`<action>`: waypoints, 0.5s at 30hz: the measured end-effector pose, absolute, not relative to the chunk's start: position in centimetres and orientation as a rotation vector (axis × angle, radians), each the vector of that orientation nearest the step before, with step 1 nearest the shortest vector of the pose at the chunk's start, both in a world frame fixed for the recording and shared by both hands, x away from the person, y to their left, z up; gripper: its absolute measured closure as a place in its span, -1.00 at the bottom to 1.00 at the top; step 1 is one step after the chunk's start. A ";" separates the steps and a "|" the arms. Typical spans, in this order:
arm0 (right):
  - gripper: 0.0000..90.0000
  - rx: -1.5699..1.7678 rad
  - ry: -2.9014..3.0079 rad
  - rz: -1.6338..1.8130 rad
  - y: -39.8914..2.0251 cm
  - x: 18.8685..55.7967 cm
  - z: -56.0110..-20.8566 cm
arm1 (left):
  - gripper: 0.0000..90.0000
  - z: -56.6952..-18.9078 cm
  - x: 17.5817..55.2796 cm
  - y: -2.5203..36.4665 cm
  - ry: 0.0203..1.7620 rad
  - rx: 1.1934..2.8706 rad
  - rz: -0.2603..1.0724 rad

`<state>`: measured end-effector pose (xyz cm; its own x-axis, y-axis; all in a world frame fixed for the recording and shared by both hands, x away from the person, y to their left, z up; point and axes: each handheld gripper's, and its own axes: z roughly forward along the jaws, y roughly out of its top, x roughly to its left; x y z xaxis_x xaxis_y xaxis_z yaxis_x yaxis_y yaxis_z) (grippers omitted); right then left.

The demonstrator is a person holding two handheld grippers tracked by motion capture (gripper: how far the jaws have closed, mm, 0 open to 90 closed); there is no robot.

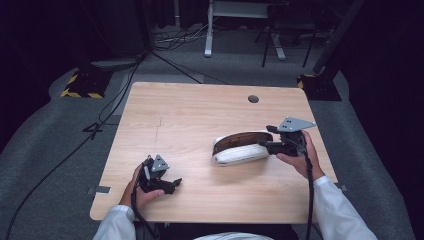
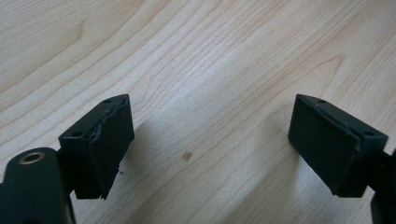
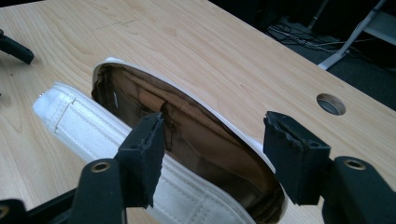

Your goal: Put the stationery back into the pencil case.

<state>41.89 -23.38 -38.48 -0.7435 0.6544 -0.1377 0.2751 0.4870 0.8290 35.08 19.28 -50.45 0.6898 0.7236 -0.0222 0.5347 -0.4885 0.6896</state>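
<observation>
**White pouch lies open on table; both grippers unclamped**

The right gripper point(image 1: 263, 143) is held at the right side of the table point(image 1: 200, 107), pointing left toward the white pouch point(image 1: 240, 152). In the right gripper view its jaws stand apart, straddling the pouch's upper flap: the left pad point(image 3: 148, 154) sits over the brown interior, the right pad point(image 3: 292, 154) just outside the white rim. Neither pad presses on the fabric, so nothing is clamped. The person's right hand point(image 1: 299, 157) wraps the gripper's body, and the grey three-cornered plate point(image 1: 296, 123) rides on top of it.

The left gripper point(image 1: 174, 184) rests low near the front left of the table, held by the left hand point(image 1: 137, 192). In the left gripper view its jaws are spread wide with bare wood between them; it holds nothing and is well apart from the pouch.

The pouch lies on the table right of centre, long axis roughly left to right, its mouth gaping to expose a brown lining point(image 3: 205, 135). The stitched white lower side point(image 3: 93, 130) faces the person.

A round cable hole point(image 1: 253, 99) sits in the tabletop near the far edge, beyond the pouch. White sleeves point(image 1: 340, 210) enter from the near edge.
</observation>
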 end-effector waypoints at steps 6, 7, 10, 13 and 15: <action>-0.19 0.765 2.297 1.152 -24.2 41.4 -38.2 | -0.67 -50.5 35.1 19.3 0.959 2.211 0.355; -0.19 0.763 2.296 1.146 -24.4 41.3 -38.2 | -0.67 -50.4 35.1 19.3 0.958 2.212 0.355; -0.21 0.764 2.292 1.142 -24.9 41.1 -38.2 | -0.67 -50.4 35.1 19.3 0.958 2.212 0.355; -0.21 0.768 2.291 1.139 -25.2 40.9 -38.1 | -0.67 -50.4 35.1 19.3 0.958 2.212 0.355; -0.23 0.766 2.289 1.134 -25.6 40.7 -38.1 | -0.67 -50.5 35.1 19.3 0.959 2.211 0.355</action>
<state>40.72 -25.63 -38.06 -0.7335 0.6603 -0.1612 0.2717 0.5022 0.8209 35.08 19.28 -50.45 0.6898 0.7237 -0.0223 0.5347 -0.4884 0.6896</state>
